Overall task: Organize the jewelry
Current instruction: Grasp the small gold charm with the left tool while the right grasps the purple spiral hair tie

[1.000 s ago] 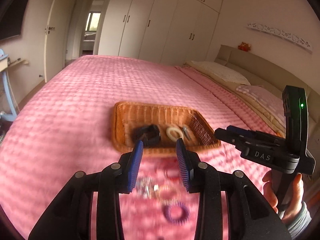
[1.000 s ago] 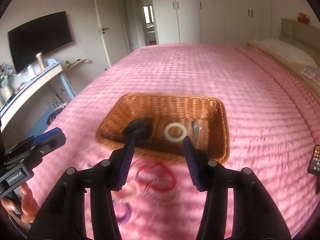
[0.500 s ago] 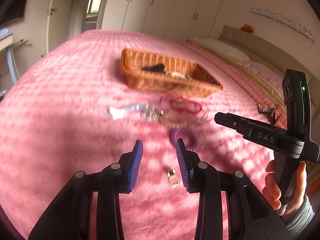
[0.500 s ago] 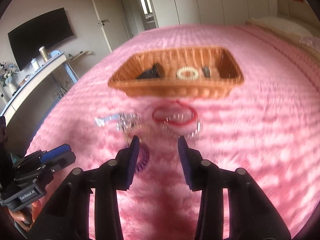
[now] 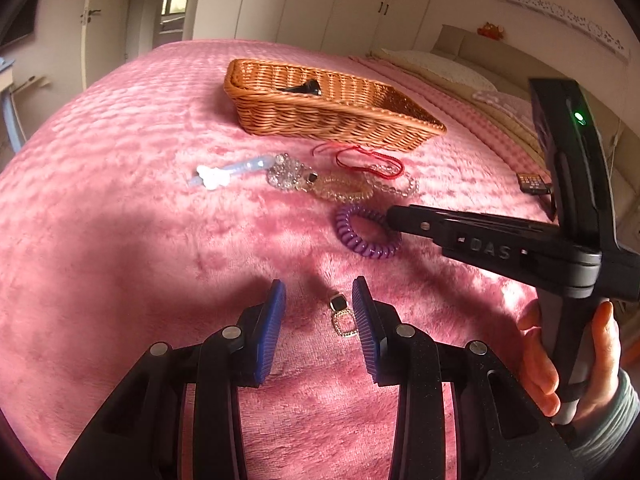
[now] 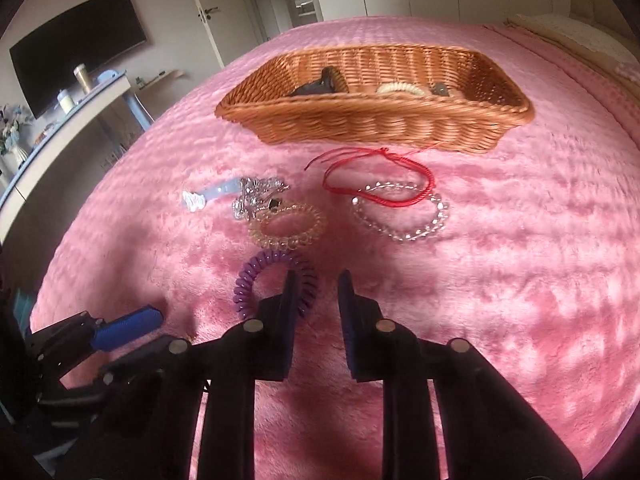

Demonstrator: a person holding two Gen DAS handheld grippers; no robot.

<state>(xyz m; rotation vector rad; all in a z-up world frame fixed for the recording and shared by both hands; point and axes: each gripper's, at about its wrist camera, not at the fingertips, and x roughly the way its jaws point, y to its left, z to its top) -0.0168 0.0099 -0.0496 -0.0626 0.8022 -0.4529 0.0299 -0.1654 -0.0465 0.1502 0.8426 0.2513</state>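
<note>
earring [image 5: 343, 315] between left tongs [image 5: 319, 306] (parted)

Both cameras sit low over the pink bed [image 5: 120, 208], each looking forward along its own jaws toward the wicker basket [image 5: 320, 120] at 12 o'clock. The left view is close to the bedcover; the right view faces the basket's [image 6: 380, 128] long side. Both share the purple coil band [image 5: 366, 236] [image 6: 256, 276], and each sees the other gripper: at 3 o'clock in the left view, 8 o'clock in the right.
</note>
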